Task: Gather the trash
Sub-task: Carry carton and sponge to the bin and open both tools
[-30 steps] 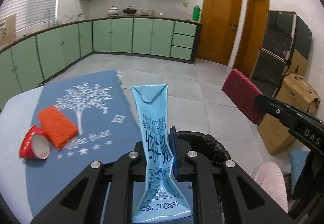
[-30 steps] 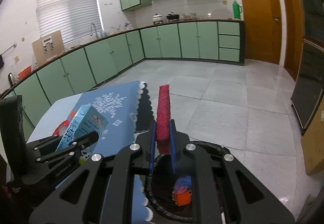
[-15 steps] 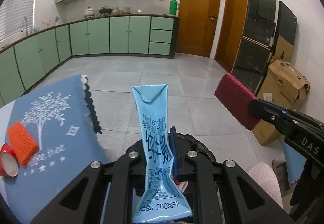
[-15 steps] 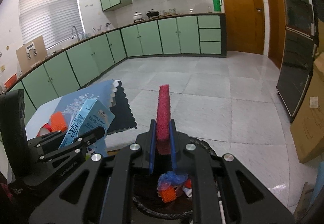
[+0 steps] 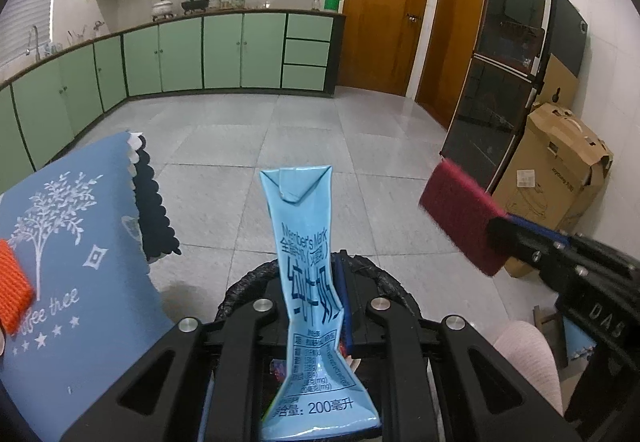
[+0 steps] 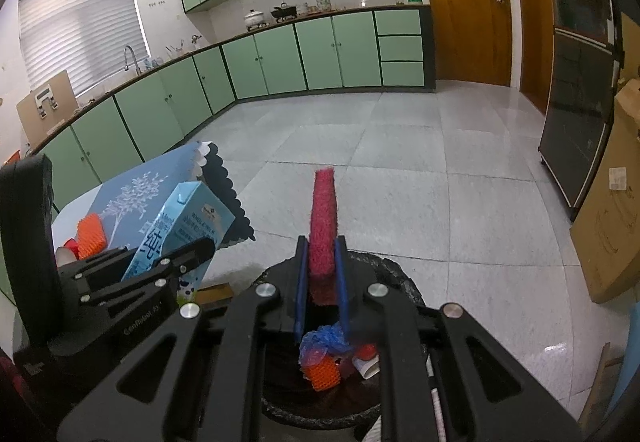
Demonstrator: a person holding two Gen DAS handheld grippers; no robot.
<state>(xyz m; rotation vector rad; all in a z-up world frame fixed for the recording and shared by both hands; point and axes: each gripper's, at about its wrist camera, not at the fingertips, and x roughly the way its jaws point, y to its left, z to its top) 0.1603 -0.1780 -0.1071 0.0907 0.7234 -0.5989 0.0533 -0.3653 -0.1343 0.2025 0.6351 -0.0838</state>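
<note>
The left gripper (image 5: 316,306) points forward and level, its jaws closed hard on a flattened blue milk carton (image 5: 310,282) that stands upright between them (pinched at the waist, so it bows in there). The right gripper (image 6: 322,274) is held just to the right of it, at much the same height, also pointing forward. Its jaws clamp a dark red scouring pad (image 6: 323,218) edge-on, the pad sticking up past the blue fingertips (image 6: 301,282).

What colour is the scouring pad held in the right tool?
Dark red scouring pad, clearest in the right wrist view.
</note>
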